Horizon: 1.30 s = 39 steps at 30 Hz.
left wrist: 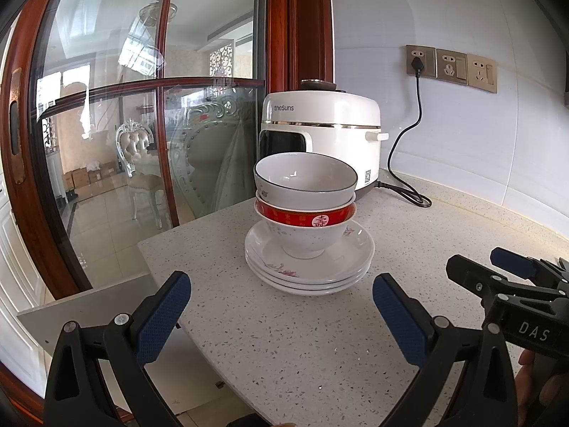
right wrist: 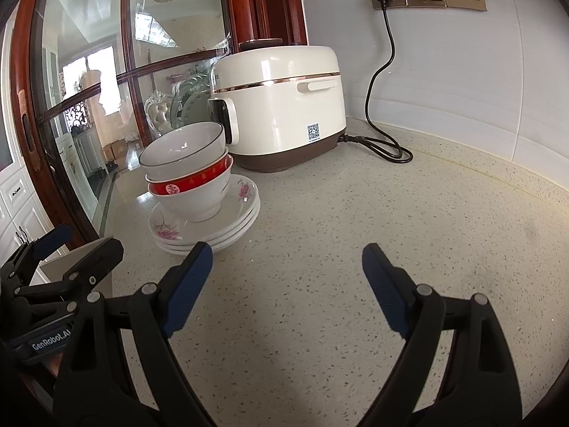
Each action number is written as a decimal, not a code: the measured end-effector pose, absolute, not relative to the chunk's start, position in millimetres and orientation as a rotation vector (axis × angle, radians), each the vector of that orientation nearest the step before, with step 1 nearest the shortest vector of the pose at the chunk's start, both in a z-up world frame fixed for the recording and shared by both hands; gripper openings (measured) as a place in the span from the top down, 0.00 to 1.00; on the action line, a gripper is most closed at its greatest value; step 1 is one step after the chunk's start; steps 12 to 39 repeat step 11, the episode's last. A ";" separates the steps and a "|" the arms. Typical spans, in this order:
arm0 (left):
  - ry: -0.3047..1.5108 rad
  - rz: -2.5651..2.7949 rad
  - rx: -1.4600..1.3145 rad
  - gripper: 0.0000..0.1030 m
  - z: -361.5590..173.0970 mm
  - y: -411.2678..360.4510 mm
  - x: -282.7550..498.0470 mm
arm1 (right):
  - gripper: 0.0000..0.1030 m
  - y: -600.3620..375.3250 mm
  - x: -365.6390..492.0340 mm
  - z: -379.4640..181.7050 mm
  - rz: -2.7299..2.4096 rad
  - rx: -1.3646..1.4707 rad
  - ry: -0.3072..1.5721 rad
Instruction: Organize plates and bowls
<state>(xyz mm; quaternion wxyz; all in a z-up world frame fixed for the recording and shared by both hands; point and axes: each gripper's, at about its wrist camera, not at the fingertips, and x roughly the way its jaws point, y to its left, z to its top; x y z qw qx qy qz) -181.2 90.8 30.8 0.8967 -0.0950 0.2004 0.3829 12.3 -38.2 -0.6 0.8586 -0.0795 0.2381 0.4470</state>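
Observation:
Three white plates (left wrist: pixel 309 277) (right wrist: pixel 213 227) with pink flower prints lie stacked on the speckled countertop (left wrist: pixel 284 348). On them stands a red-banded white bowl (left wrist: pixel 304 231) (right wrist: pixel 193 195), with a white dark-rimmed bowl (left wrist: pixel 306 181) (right wrist: pixel 185 151) nested in it. My left gripper (left wrist: pixel 281 295) hovers open just in front of the stack, nothing between its blue pads. My right gripper (right wrist: pixel 286 267) is open over bare counter, right of the stack. Each gripper shows at the edge of the other's view: the right gripper (left wrist: pixel 480 267), the left gripper (right wrist: pixel 81 245).
A white rice cooker (left wrist: pixel 320 135) (right wrist: pixel 281 106) stands behind the stack, its black cord (left wrist: pixel 405 178) running to wall sockets (left wrist: pixel 451 66). A glass door in a red wood frame (left wrist: pixel 106 142) closes the left. The counter edge (left wrist: pixel 163 284) drops off at the left.

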 end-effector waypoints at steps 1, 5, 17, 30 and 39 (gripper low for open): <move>0.415 0.794 -0.197 0.00 30.9 90.2 -181.2 | 0.15 -38.1 12.2 -0.7 0.939 -0.167 0.501; 0.415 0.797 -0.197 0.00 30.9 89.0 -181.4 | 0.15 -37.9 11.8 -0.7 0.939 -0.167 0.501; 0.402 0.808 -0.201 0.00 32.4 88.5 -182.5 | 0.15 -37.3 11.7 -1.4 0.938 -0.171 0.499; 0.402 0.808 -0.201 0.00 32.4 88.5 -182.5 | 0.15 -37.3 11.7 -1.4 0.938 -0.171 0.499; 0.402 0.808 -0.201 0.00 32.4 88.5 -182.5 | 0.15 -37.3 11.7 -1.4 0.938 -0.171 0.499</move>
